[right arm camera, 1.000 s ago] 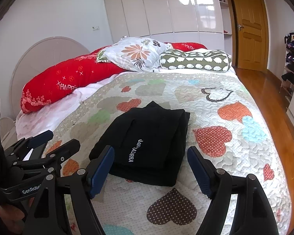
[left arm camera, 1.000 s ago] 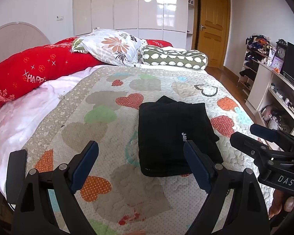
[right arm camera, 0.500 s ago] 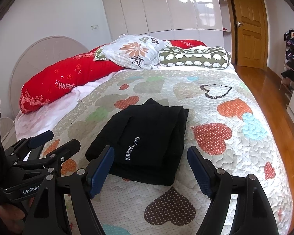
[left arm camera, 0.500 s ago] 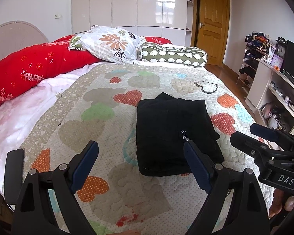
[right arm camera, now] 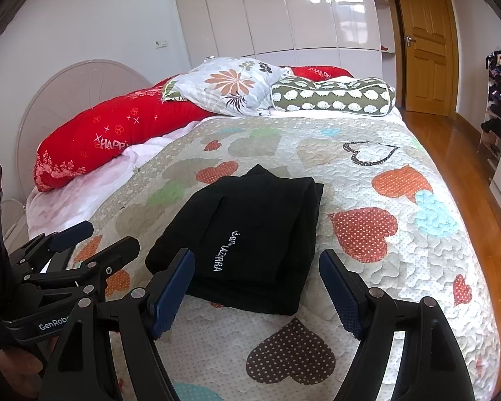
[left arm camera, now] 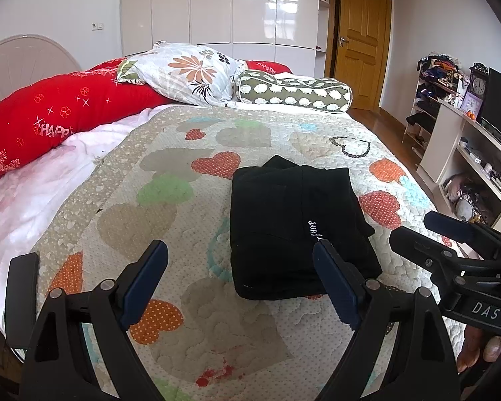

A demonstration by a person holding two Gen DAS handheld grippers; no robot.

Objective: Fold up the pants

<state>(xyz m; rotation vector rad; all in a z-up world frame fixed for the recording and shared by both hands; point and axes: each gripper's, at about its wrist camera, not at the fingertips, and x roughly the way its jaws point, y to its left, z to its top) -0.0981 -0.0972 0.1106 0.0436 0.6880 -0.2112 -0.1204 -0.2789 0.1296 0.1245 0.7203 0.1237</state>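
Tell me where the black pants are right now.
The folded black pants lie on the heart-patterned quilt, near its middle toward the foot of the bed. In both wrist views they sit just ahead of the open right gripper and left gripper, touching neither.

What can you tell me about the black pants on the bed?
The pants are black and look like soft, thick cloth. They are folded into a neat, nearly rectangular stack of several layers, with one corner poking out at the far end. White letters are stitched on the top layer. The stack lies flat on the quilt with coloured hearts, near the middle of the bed. Nothing else touches it: the left gripper and right gripper are both open and hold nothing.
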